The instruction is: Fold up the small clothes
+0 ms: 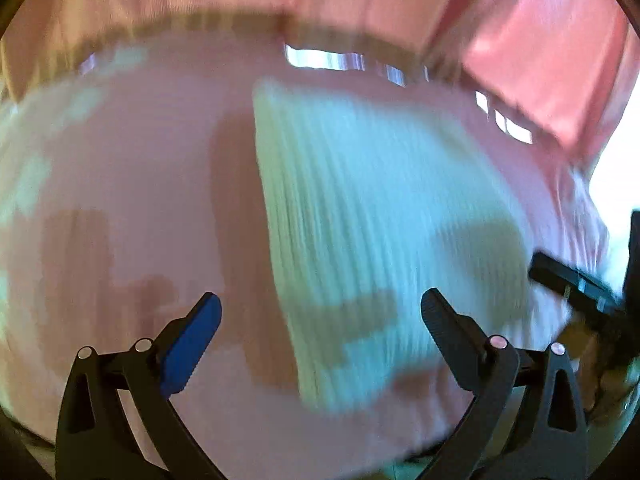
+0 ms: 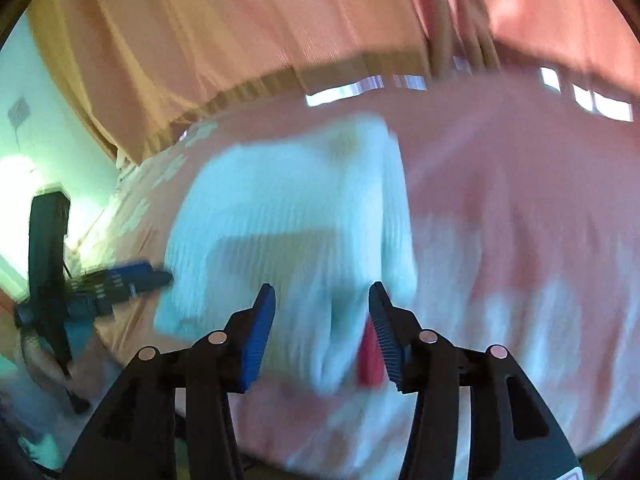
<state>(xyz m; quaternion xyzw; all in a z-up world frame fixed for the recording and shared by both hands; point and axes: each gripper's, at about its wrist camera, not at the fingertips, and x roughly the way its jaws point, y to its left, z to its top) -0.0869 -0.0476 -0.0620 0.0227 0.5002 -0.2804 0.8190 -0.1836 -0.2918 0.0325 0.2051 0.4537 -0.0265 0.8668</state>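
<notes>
A white ribbed garment (image 1: 372, 220) lies flat on the pink bedspread (image 1: 140, 200), blurred by motion. My left gripper (image 1: 320, 312) is open and empty, hovering over the garment's near left edge. In the right wrist view the same garment (image 2: 288, 208) lies ahead, with a folded strip along its right side. My right gripper (image 2: 322, 304) is open and empty just above the garment's near edge. A small red patch (image 2: 370, 356) shows under that edge. Each gripper shows in the other's view: the right one (image 1: 576, 284) and the left one (image 2: 120, 280).
Pink-orange curtains (image 2: 240, 20) hang behind the bed, with bright window gaps below them. The bedspread (image 2: 520, 200) has pale flower patches. A light wall (image 2: 40, 120) stands at the far left. The bed's near edge lies just below both grippers.
</notes>
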